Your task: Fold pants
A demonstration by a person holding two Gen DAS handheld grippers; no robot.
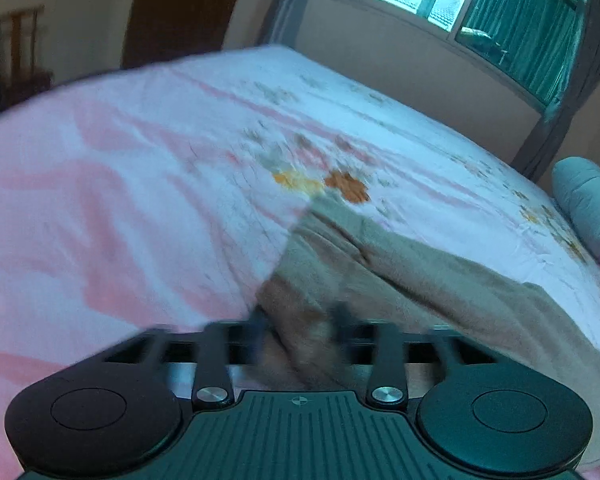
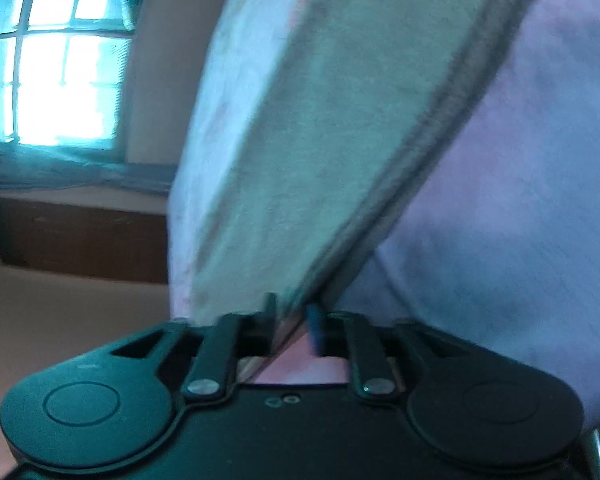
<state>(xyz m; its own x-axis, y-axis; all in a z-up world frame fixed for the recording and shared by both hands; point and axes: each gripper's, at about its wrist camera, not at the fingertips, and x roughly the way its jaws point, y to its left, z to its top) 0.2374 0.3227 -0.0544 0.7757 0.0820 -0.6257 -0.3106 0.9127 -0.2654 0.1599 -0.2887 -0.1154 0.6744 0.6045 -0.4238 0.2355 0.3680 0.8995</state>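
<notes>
Soft, light beige-grey cotton pants [image 1: 400, 264] sprawl limp across the pink floral bedsheet [image 1: 120, 184], left gripper [image 1: 300, 320] spread and empty over them, right gripper [image 2: 292, 312] pinching 1 hem; best gripped at edges.

No readable text, labels, brands or numbers in either view.

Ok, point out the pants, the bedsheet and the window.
pants [image 2: 320, 128], right wrist view, flat middle of the cloth
bedsheet [image 1: 120, 168], left wrist view, bare pink part
window [image 2: 60, 76], right wrist view, bright panes
</notes>
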